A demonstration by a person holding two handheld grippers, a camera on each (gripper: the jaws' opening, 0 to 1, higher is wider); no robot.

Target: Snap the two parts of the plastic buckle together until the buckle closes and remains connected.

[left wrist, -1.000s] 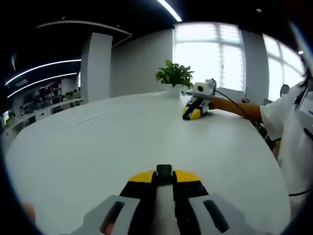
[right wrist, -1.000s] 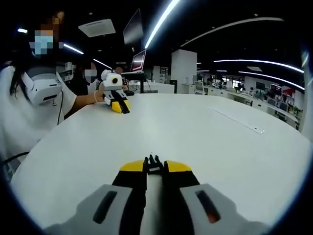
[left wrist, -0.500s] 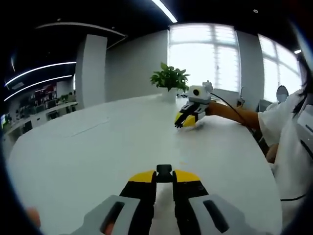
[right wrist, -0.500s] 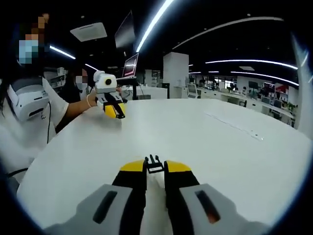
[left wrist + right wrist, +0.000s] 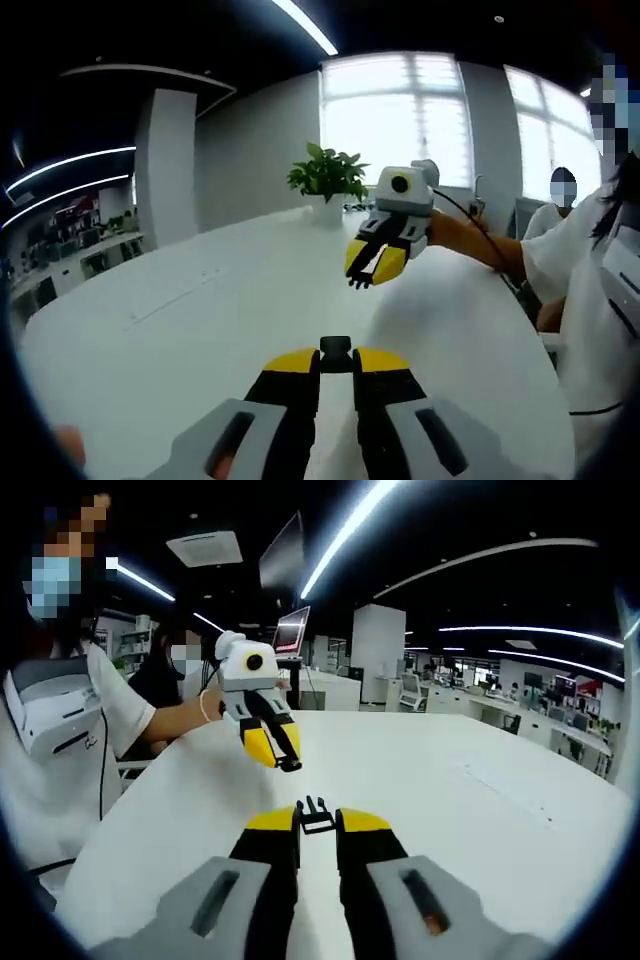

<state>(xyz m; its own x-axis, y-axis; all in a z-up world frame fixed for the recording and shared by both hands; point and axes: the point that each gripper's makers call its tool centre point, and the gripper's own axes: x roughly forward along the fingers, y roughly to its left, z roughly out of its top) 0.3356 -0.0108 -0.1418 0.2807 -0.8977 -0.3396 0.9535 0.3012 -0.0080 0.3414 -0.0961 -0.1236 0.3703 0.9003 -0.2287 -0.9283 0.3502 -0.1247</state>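
Holding one half of the buckle in each of my grippers, I have both halves lifted above the white tabletop [image 5: 180, 330], so the picking up is done and the joining is still left.

My left gripper [image 5: 336, 362] has its jaws closed narrow on the socket half [image 5: 336, 348], a small black piece that sticks out just beyond the jaw tips. My right gripper [image 5: 318, 825] has its jaws closed narrow on the pronged half [image 5: 316, 813], whose black prongs point forward past the tips.

In the left gripper view, the right gripper [image 5: 375, 262] hangs ahead of my jaws and a little to their right, with its yellow tips pointing down toward me. In the right gripper view, the left gripper [image 5: 268, 742] hangs ahead of my jaws and slightly to their left, near but not touching.

I judge the two halves are facing each other but are still apart; nothing is inserted yet. What remains is to line up the prongs with the opening of the socket, push them in until they click, and then check that the buckle stays connected.
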